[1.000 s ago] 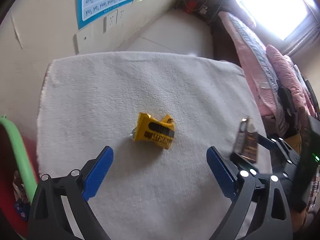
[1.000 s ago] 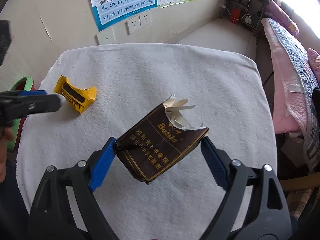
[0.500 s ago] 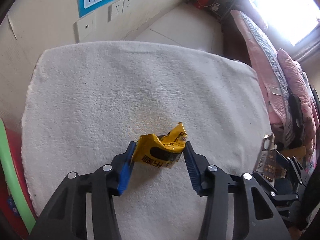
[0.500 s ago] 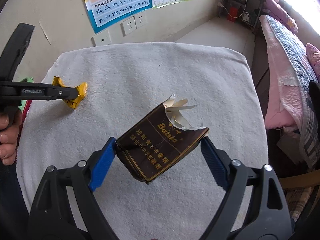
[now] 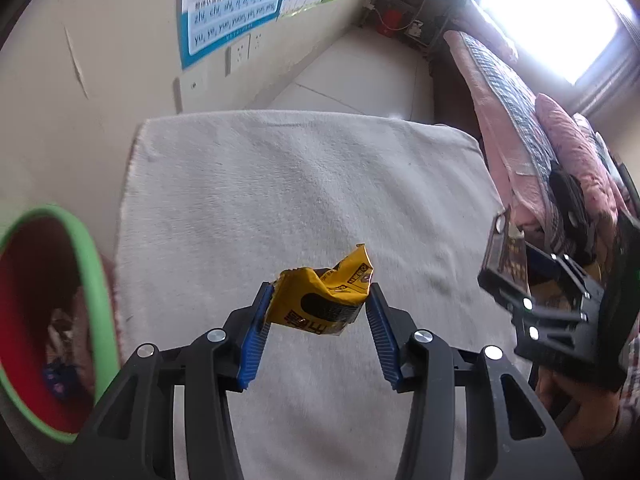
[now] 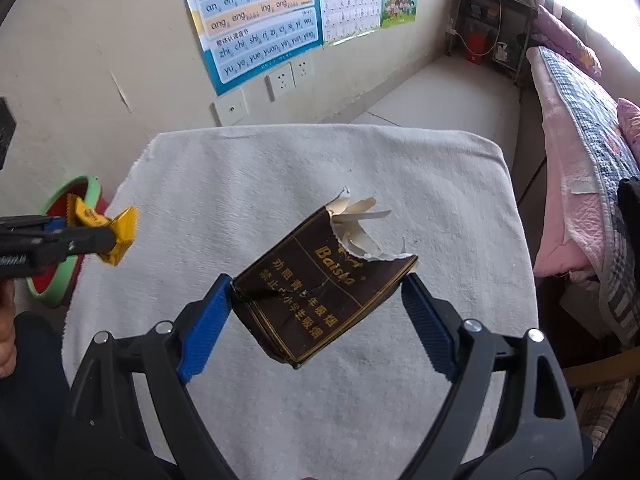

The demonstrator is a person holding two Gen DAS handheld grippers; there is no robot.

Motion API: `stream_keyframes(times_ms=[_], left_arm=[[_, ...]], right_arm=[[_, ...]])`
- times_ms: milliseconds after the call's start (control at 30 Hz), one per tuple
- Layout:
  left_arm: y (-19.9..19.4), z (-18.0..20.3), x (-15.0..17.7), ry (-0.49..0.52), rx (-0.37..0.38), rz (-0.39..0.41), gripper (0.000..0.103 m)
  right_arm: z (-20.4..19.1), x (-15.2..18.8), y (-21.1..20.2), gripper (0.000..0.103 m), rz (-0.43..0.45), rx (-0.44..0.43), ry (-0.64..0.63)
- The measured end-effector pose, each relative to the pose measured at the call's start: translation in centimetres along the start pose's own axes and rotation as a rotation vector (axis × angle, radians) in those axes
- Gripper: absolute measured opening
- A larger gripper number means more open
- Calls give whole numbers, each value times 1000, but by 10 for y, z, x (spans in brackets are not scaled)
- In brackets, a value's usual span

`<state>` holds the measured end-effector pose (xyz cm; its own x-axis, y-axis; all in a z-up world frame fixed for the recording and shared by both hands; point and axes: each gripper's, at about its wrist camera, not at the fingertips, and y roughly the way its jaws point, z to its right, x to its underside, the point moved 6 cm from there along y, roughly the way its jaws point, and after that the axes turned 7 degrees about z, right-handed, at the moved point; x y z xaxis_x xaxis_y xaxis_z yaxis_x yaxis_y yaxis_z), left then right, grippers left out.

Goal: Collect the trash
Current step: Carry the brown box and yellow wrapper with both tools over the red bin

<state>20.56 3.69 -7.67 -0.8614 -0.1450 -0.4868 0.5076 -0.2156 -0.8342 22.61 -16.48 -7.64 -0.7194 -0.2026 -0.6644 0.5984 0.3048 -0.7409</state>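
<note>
Since a second ago the left hand-held gripper (image 5: pixel 320 300) has closed its jaws on the yellow wrapper (image 5: pixel 322 300), which then lay flat on the white towel (image 5: pixel 280 184), and lifted it clear. Seen from the left wrist, the crumpled wrapper is pinched between the blue pads (image 5: pixel 254 332), hanging above the towel-covered tabletop. A red bin with a green rim (image 5: pixel 94 280) stands off the left edge of the towel, with some scraps inside, though they are too blurred to name. At the right edge the other gripper shows, carrying a dark pack. From the right wrist, the right hand-held gripper (image 6: pixel 318 296) holds its jaws wide around a torn brown cigarette pack (image 6: pixel 316 296), gripped at its corners and held tilted over the towel, white torn paper sticking out of its top. To the left, the yellow wrapper is held just in front of the bin. A phonics poster (image 6: pixel 256 20) and wall sockets (image 6: pixel 288 78) sit on the wall behind, a bed (image 6: pixel 580 128) to the right.
</note>
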Motion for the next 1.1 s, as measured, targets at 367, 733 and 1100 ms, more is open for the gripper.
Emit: stream_keyframes(times_ms=[367, 733, 1100], left_arm=[[-54, -11, 13, -25, -4, 91, 44], [-91, -31, 13, -46, -2, 179, 44], [-122, -83, 15, -120, -57, 226, 44]], right_arm=[[-22, -14, -40, 83, 65, 0, -51], [-59, -29, -55, 83, 90, -15, -128], [-139, -64, -49, 83, 134, -106, -248]])
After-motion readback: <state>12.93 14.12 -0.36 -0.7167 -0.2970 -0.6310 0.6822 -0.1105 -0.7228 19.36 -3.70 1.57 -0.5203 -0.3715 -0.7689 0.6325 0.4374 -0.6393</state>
